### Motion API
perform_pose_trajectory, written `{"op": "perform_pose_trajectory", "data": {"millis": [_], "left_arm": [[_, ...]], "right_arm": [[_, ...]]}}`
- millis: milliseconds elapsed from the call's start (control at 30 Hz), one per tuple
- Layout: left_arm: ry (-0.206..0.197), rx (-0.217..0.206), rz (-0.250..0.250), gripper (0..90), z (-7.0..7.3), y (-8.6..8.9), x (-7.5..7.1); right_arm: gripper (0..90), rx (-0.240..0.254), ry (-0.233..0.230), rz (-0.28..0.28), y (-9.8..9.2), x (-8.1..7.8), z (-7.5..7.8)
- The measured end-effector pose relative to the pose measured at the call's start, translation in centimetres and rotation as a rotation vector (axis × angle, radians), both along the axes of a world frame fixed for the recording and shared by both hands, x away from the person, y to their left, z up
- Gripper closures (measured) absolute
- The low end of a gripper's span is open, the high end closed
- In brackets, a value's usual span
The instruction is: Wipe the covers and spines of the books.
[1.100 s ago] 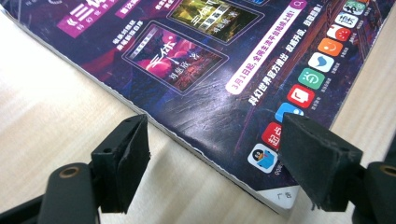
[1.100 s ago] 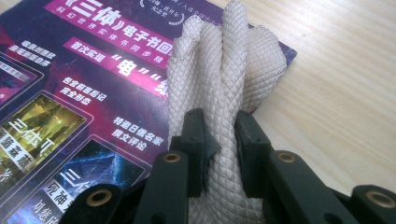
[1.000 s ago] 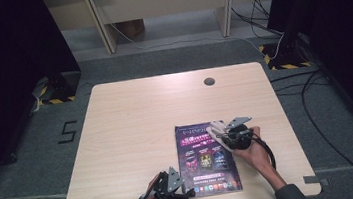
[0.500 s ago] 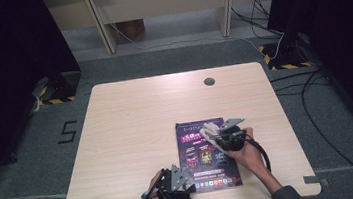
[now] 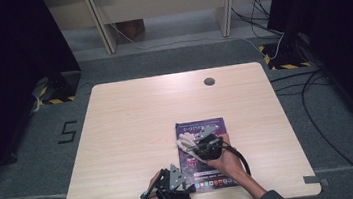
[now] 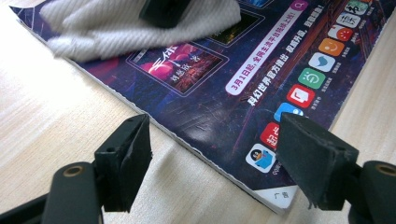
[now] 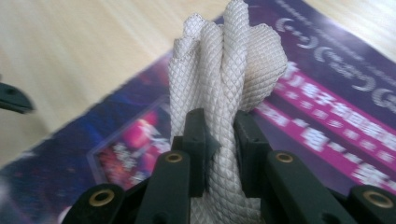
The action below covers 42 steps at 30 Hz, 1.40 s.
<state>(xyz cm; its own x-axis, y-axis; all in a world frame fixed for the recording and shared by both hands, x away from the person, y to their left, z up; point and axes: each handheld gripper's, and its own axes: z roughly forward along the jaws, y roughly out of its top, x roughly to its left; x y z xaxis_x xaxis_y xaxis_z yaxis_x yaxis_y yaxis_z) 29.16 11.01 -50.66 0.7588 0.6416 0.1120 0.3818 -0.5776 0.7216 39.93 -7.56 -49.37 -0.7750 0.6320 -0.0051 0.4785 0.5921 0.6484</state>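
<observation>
Item: wiping magazine cover. My right gripper clenched on a white cloth, mid-cover on the magazine; near strip seemingly unwiped. My left gripper released, straddling the magazine's near corner on the table.

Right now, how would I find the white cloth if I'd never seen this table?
Look at the pale wooden table, then at the dark purple magazine lying near its front edge. The white cloth sits on that cover, pinched in the right gripper jaws; it is the only soft, waffle-textured thing there.
</observation>
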Motion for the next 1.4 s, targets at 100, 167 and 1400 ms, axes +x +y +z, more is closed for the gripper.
{"op": "perform_pose_trajectory", "data": {"millis": [100, 167, 1400], "left_arm": [[0.000, -0.003, 0.001, 25.8, 0.0, 0.0, 0.0], [0.000, -0.005, 0.002, 25.8, 0.0, 0.0, 0.0], [-0.002, -0.009, 0.008, 25.9, -0.1, 0.0, -0.1]], "right_arm": [[77.8, 0.009, 0.009, 0.023, 0.8, -0.5, 0.0], [77.8, 0.010, 0.015, 0.040, 1.2, -0.8, 0.0], [77.1, 0.027, 0.035, 0.086, 1.5, -1.9, -0.1]]}}
